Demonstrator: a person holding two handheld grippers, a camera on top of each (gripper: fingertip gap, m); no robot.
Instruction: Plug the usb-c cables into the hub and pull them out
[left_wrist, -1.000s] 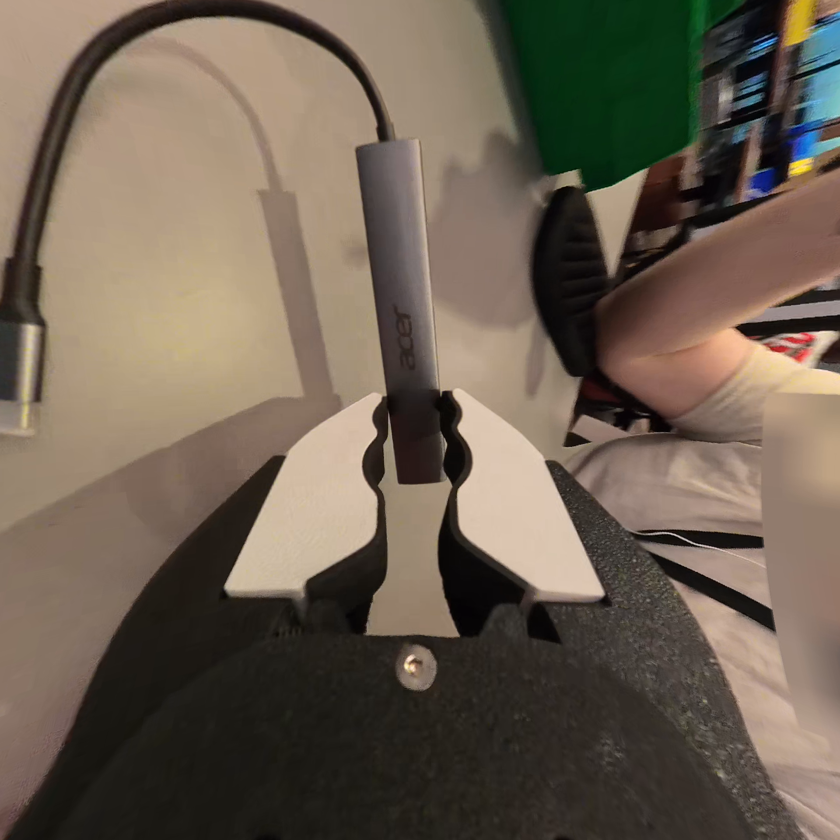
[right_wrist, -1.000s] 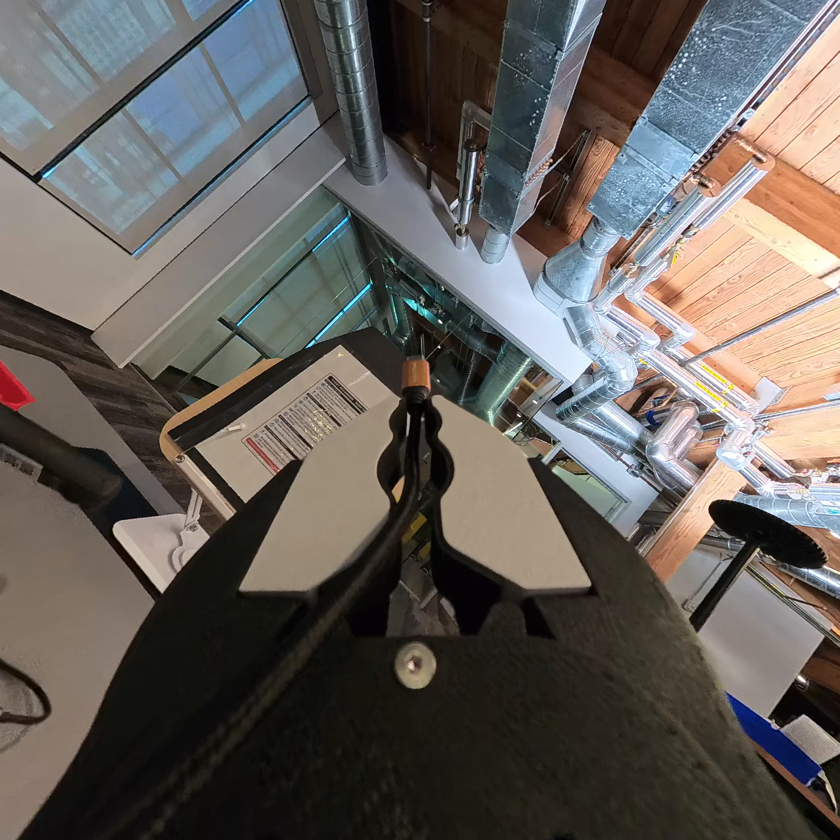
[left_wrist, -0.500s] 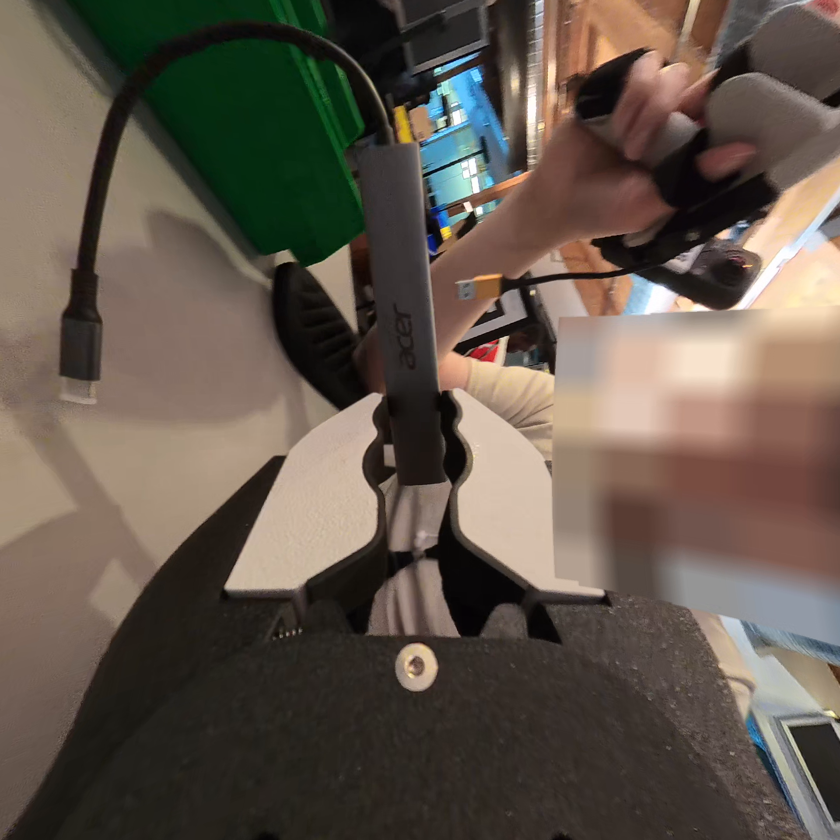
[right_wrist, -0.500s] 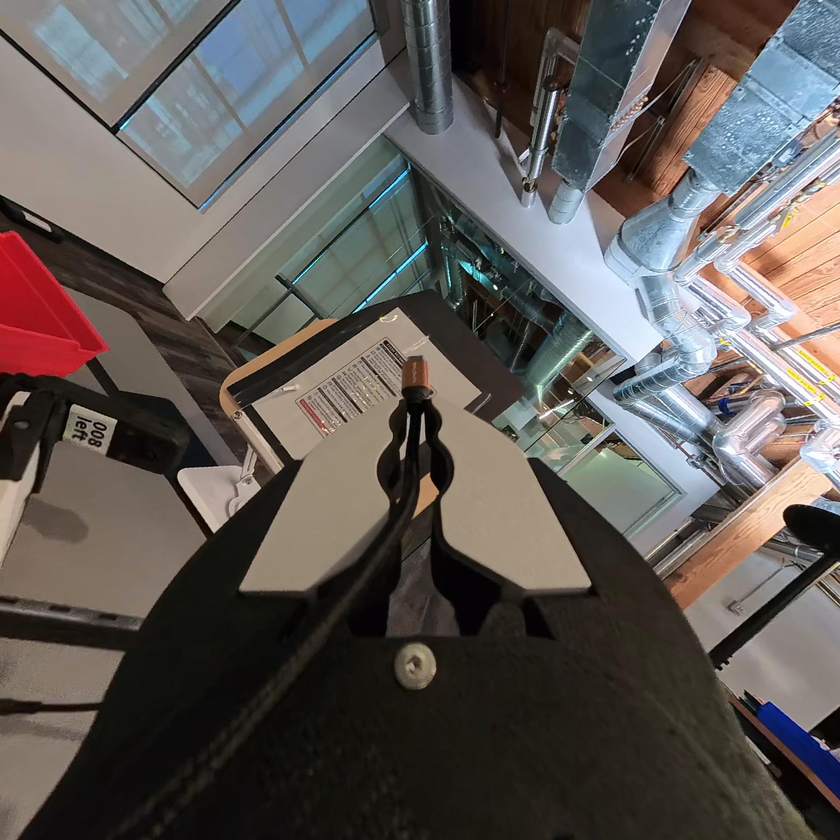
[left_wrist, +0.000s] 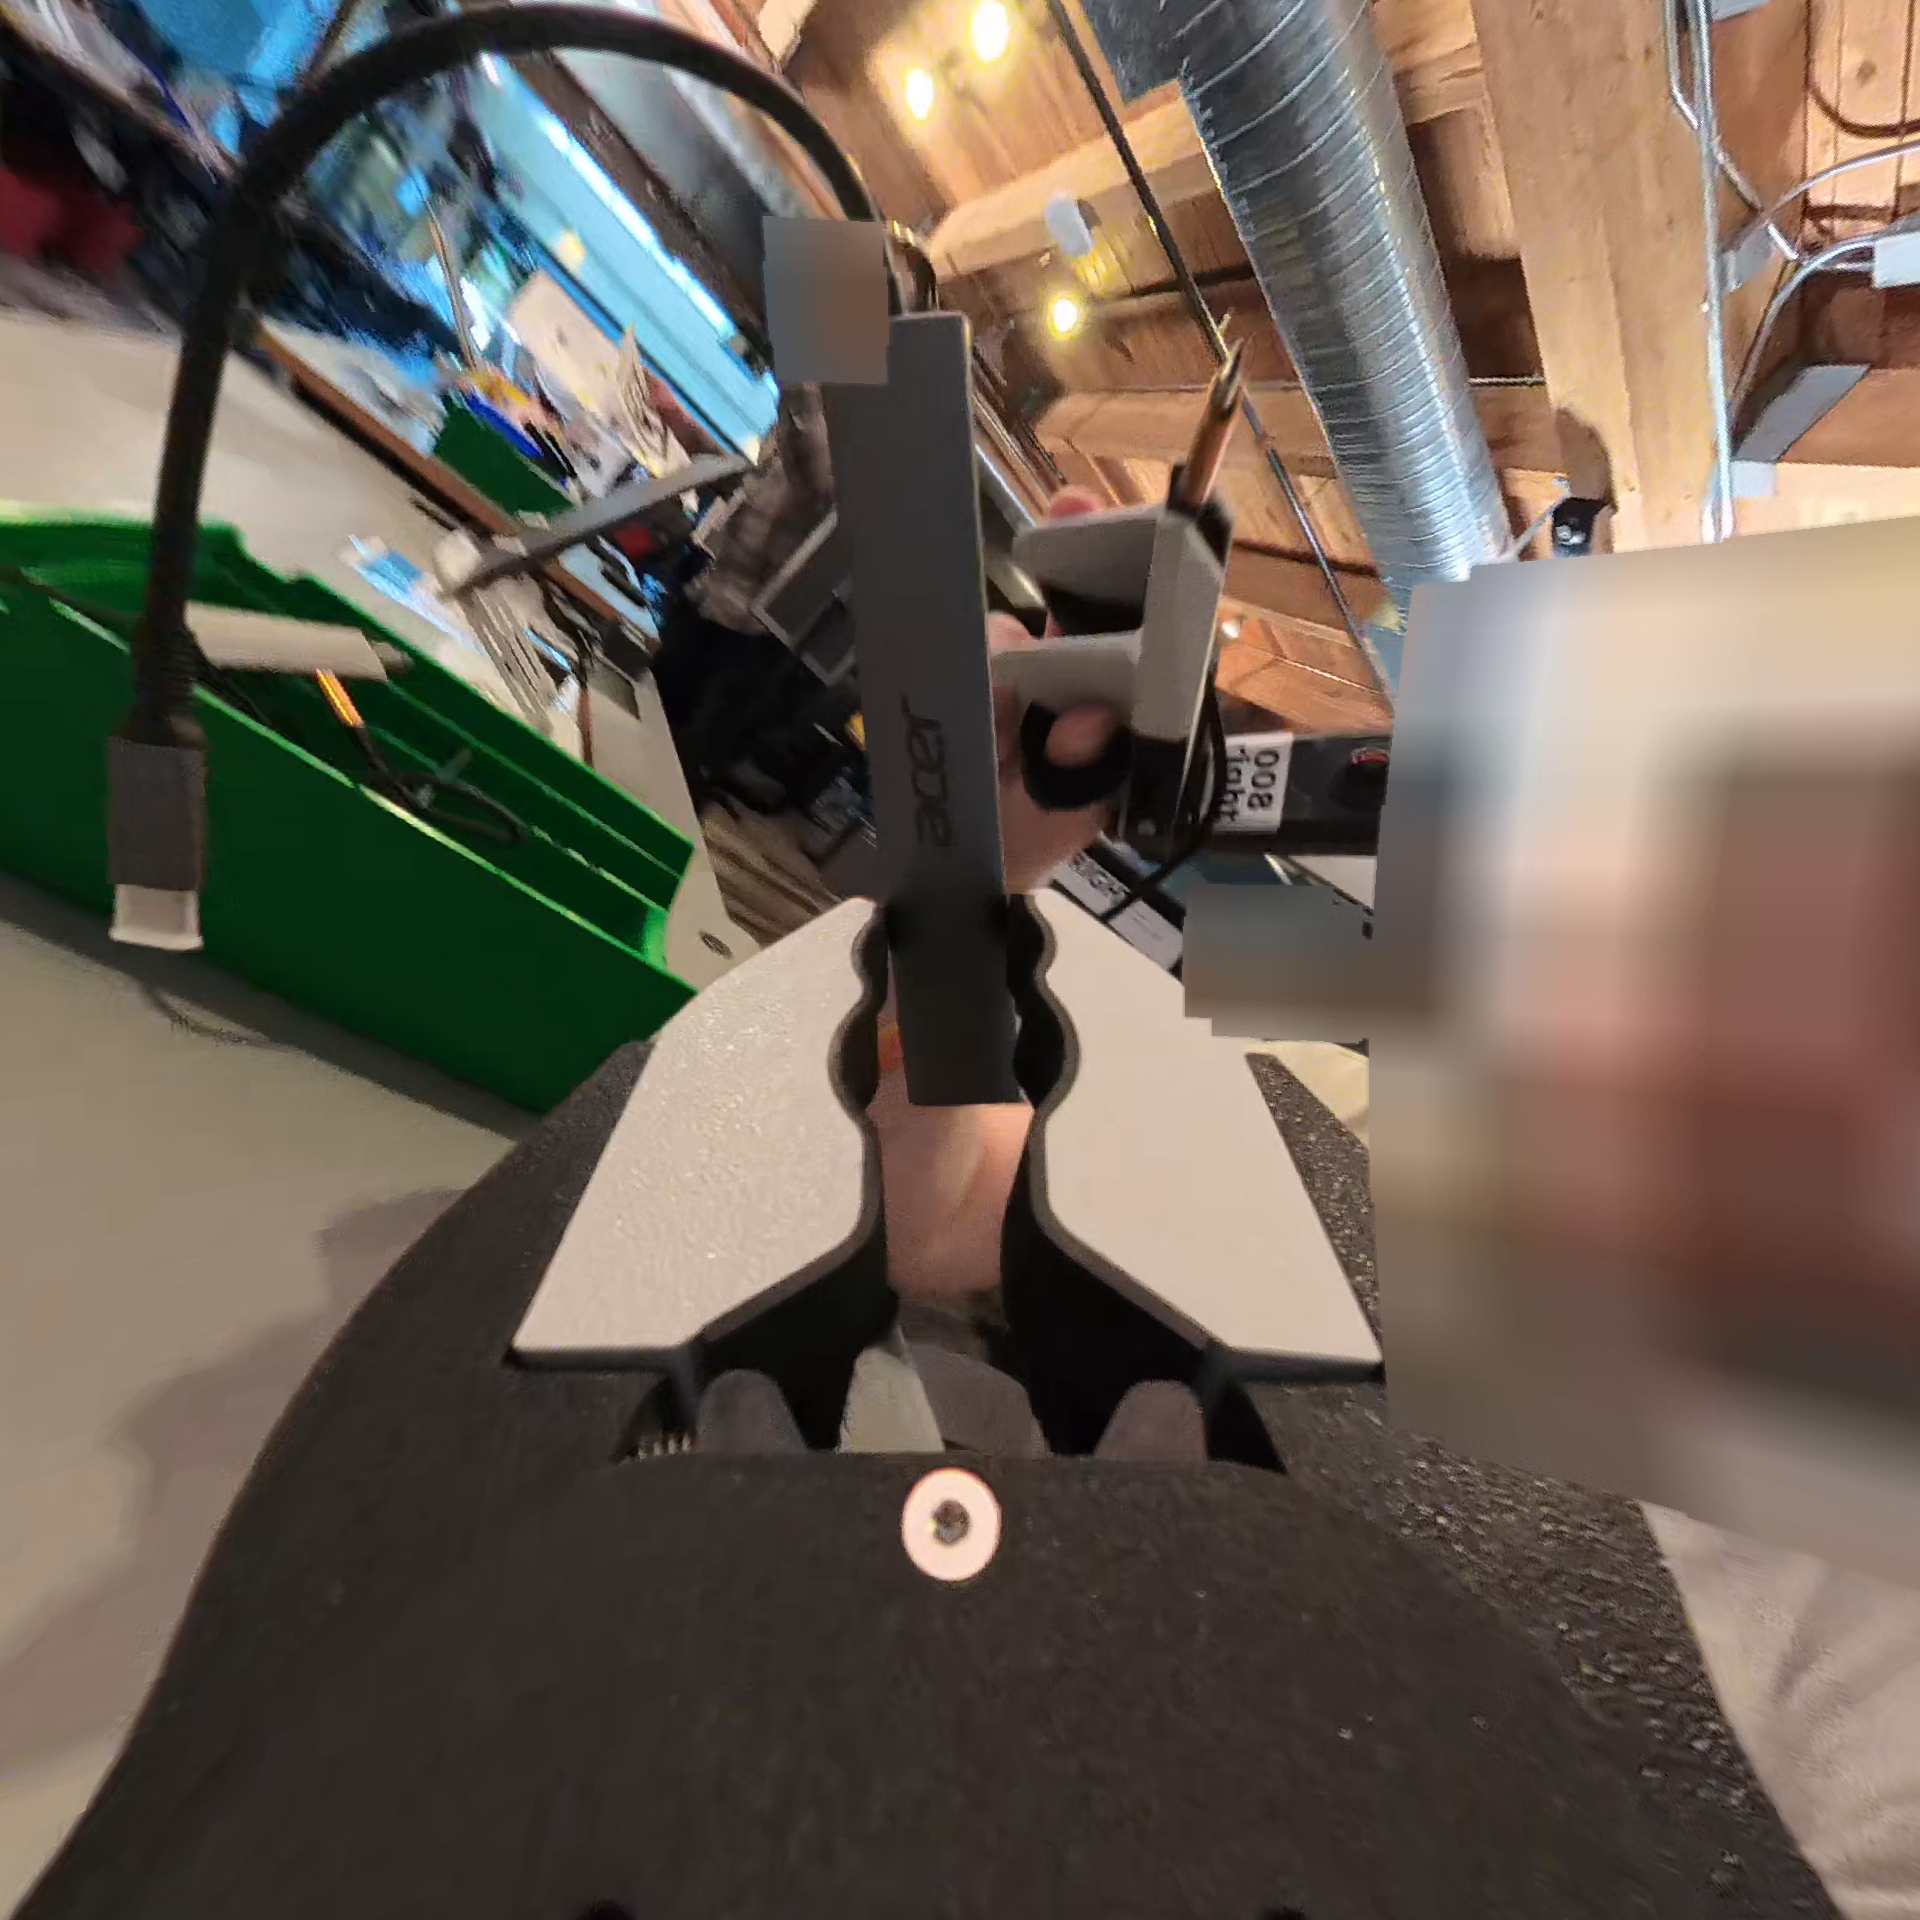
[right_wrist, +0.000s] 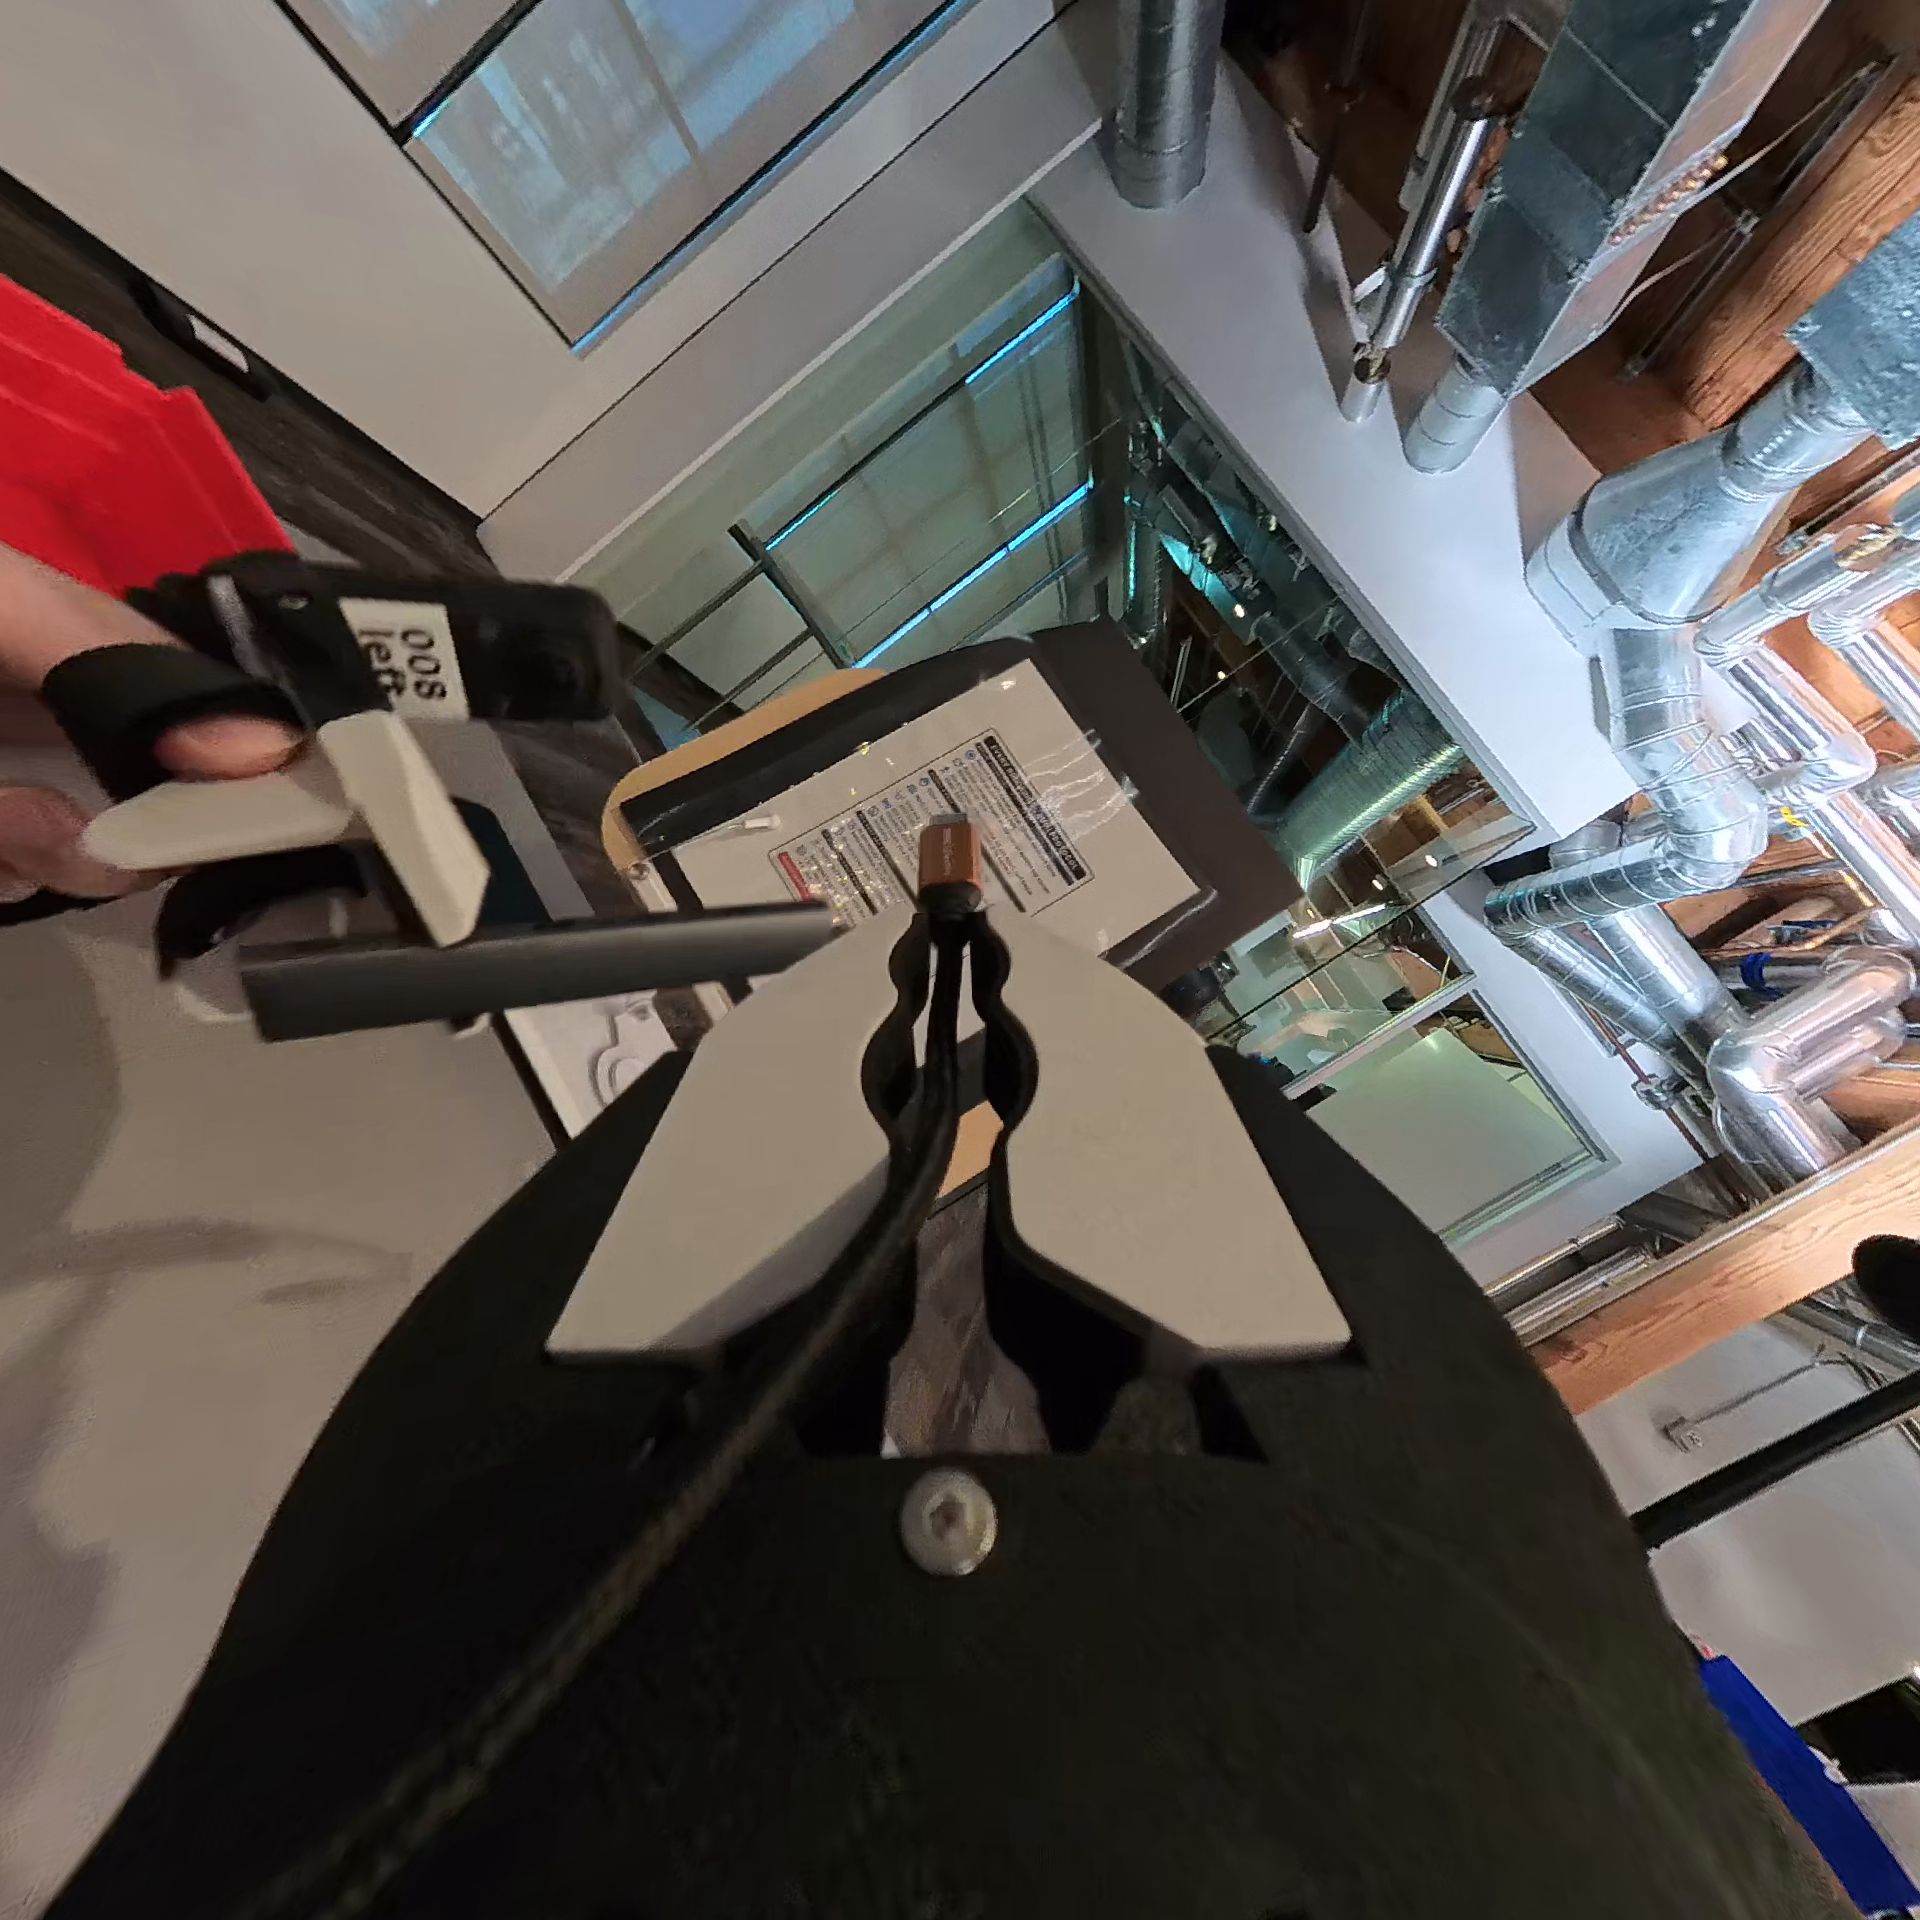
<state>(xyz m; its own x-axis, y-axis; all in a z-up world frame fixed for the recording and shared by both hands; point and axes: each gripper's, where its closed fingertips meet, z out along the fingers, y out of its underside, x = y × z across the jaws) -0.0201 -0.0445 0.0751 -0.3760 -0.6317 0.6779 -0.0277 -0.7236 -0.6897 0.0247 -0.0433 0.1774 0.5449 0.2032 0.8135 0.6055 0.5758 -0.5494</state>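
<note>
Nothing is plugged in yet: the left gripper (left_wrist: 951, 1013) clamps the slim grey metal hub (left_wrist: 925, 707) upright in mid-air, while the right gripper (right_wrist: 951, 951) pinches the black braided cable (right_wrist: 914, 1153) just behind its copper-coloured plug (right_wrist: 948, 857) (near the hub, apart). Insertion and pull-out remain. The hub bears a printed logo; both grippers carry white stickers.

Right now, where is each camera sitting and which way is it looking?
Left wrist view: sits on the left gripper, looking along its fingers at the hub it clamps, ceiling pipes beyond.
Right wrist view: sits on the right gripper, looking along its fingers at the usb-c cable it pinches, windows and ducts beyond.
Both views show the hub, the cable and the other gripper.
</note>
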